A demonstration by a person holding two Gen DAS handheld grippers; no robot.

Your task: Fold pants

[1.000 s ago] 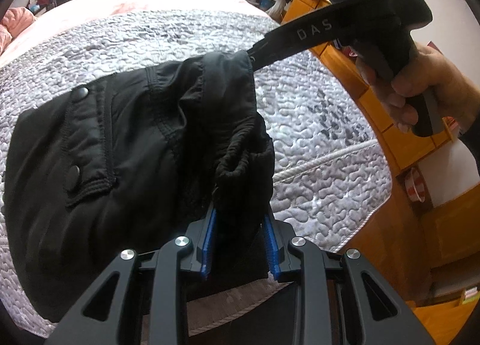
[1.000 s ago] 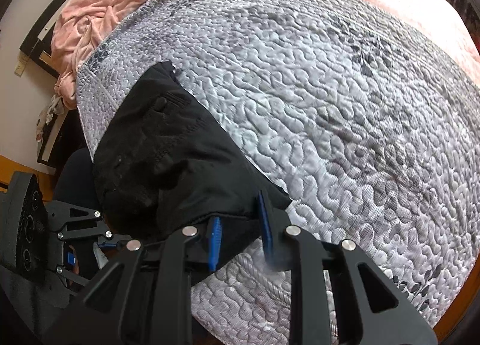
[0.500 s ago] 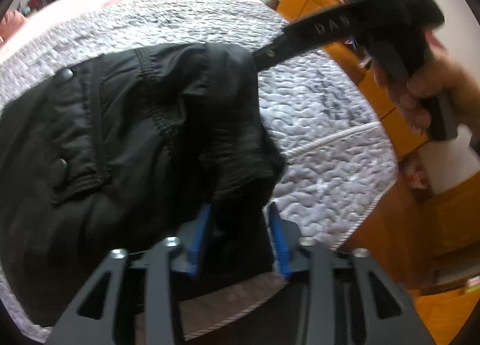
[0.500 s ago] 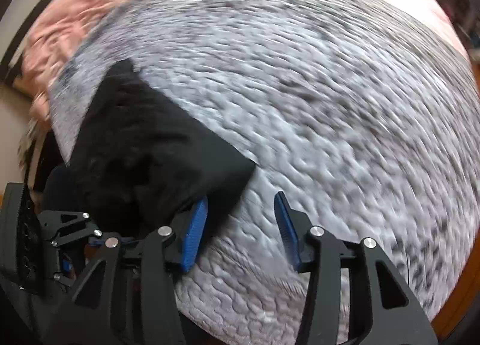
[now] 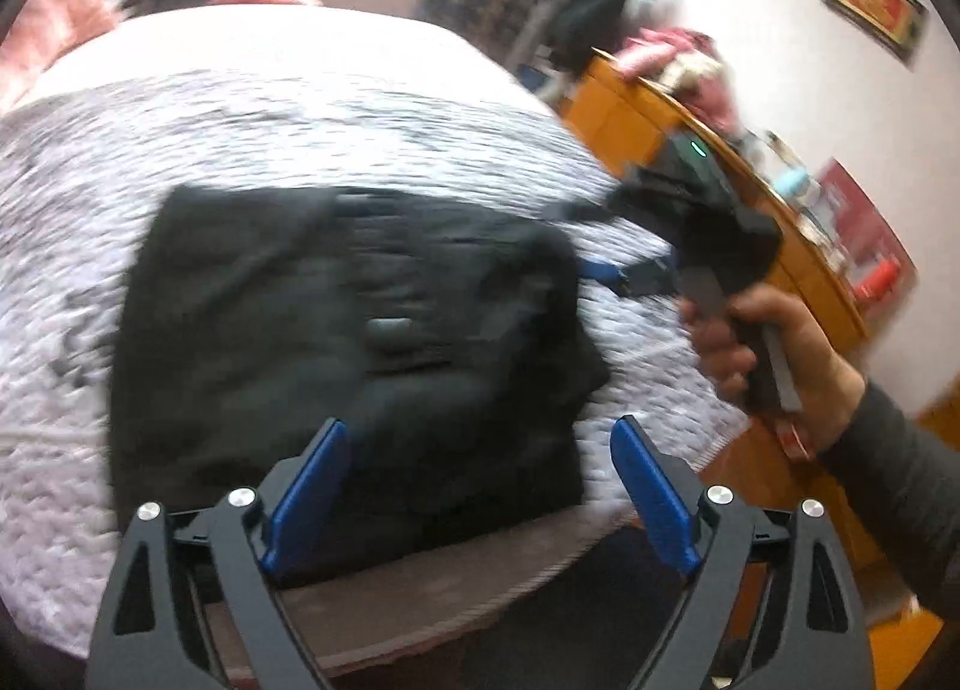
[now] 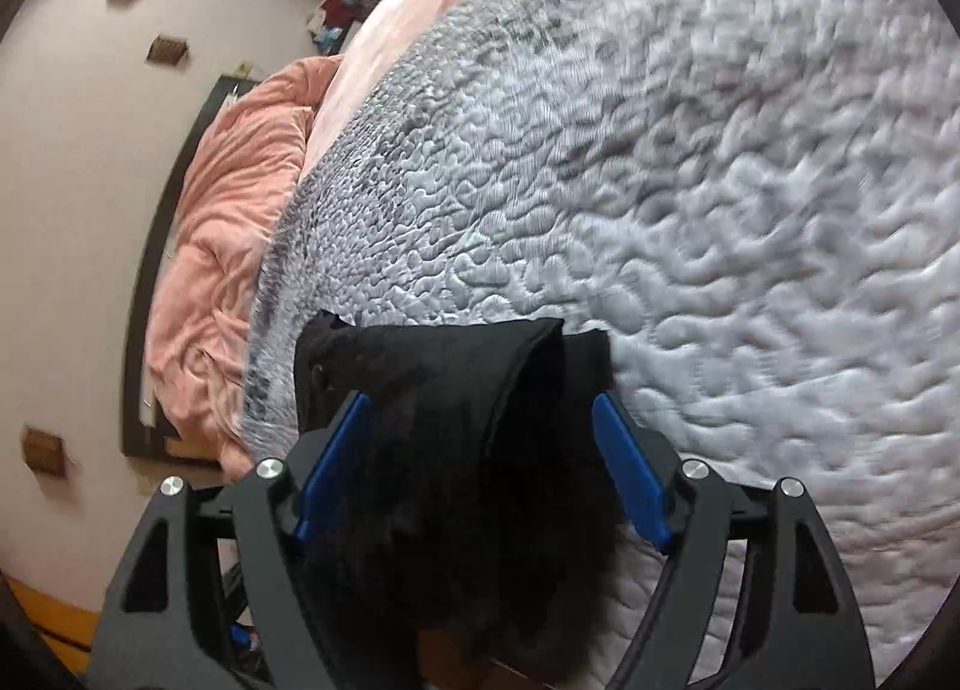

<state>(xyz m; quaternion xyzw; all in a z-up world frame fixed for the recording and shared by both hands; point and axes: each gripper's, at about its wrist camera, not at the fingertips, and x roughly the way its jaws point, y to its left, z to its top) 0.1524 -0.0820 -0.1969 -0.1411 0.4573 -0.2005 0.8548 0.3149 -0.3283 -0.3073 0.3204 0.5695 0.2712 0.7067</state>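
The black pants (image 5: pixel 336 330) lie folded into a flat rectangle on the grey quilted bed cover (image 5: pixel 300 120), near its front edge. My left gripper (image 5: pixel 480 486) hangs over the near edge of the pants. Its jaws are opening wide and its blue pads touch nothing. In the right wrist view the folded right edge of the pants (image 6: pixel 456 390) bulges up between the opening jaws of my right gripper (image 6: pixel 483 468). The cloth sits loosely there and the pads do not squeeze it. A hand (image 5: pixel 774 342) holds that gripper at the right side of the pants.
An orange wooden dresser (image 5: pixel 690 120) with clutter on top stands to the right of the bed. A pink blanket (image 6: pixel 222 246) is bunched at the far left end of the bed. The quilt (image 6: pixel 720 210) stretches wide beyond the pants. The bed's front edge runs just under my left gripper.
Both grippers have let go of the cloth and spread their jaws. The left one has pulled back, leaving the pants flat. The right one has rolled and dropped lower.
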